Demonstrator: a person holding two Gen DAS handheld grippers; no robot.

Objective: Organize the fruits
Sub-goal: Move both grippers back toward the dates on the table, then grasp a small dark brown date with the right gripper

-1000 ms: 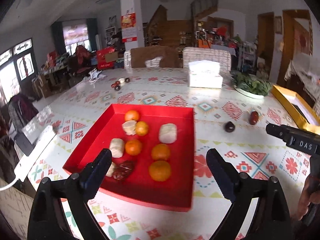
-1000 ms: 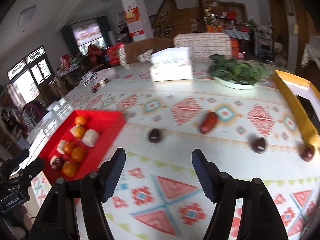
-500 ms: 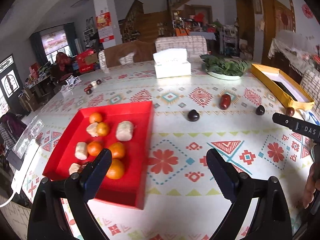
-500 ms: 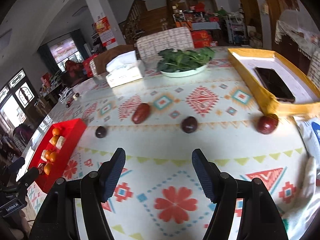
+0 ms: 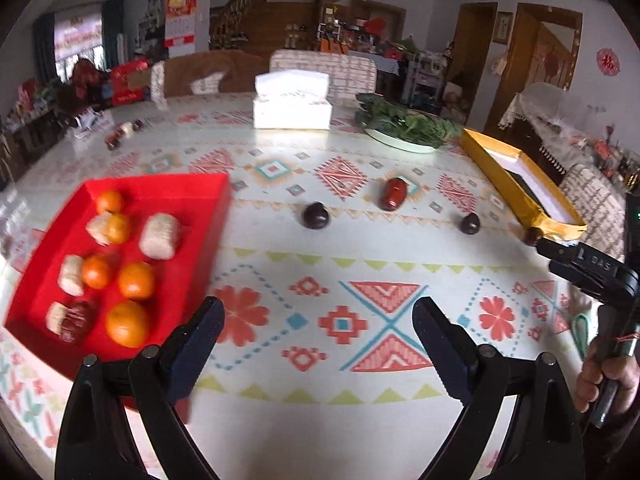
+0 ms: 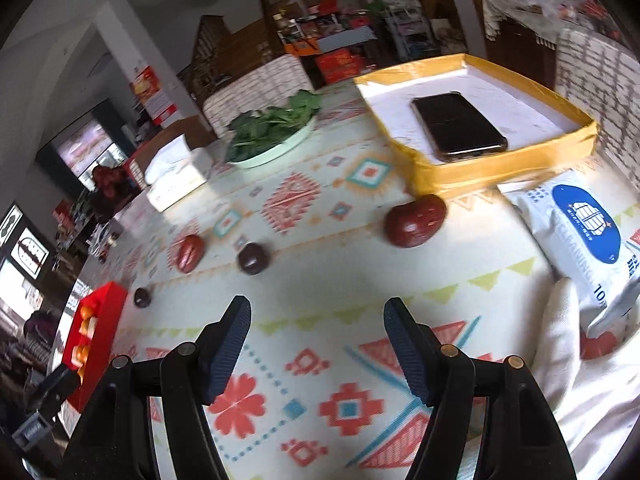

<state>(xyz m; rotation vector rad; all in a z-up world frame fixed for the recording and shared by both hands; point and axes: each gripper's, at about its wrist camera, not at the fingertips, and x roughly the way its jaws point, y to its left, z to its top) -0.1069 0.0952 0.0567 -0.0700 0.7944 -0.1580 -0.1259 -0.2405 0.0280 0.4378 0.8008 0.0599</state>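
Note:
A red tray (image 5: 192, 216) at the left holds several oranges (image 5: 127, 323), pale cakes and a red date. Loose on the patterned tablecloth lie a dark fruit (image 5: 315, 215), a red date (image 5: 393, 193), another dark fruit (image 5: 469, 223) and one more (image 5: 533, 235) by the yellow box. The right wrist view shows a large red date (image 6: 414, 221) in front of the box, a dark fruit (image 6: 253, 257), a red date (image 6: 189, 252), a small dark fruit (image 6: 142, 297) and the tray (image 6: 105, 320). My left gripper (image 5: 318, 334) is open and empty. My right gripper (image 6: 317, 340) is open and empty above the cloth.
A yellow box (image 6: 500, 160) holds a phone (image 6: 458, 126). A wipes pack (image 6: 584, 236) and white cloth (image 6: 580, 392) lie at the right. A plate of greens (image 6: 272, 132) and a tissue box (image 5: 292, 100) stand at the back.
Both grippers have swung right. The tray slid left in the left view. The right gripper has come closer to the yellow box and the large red date.

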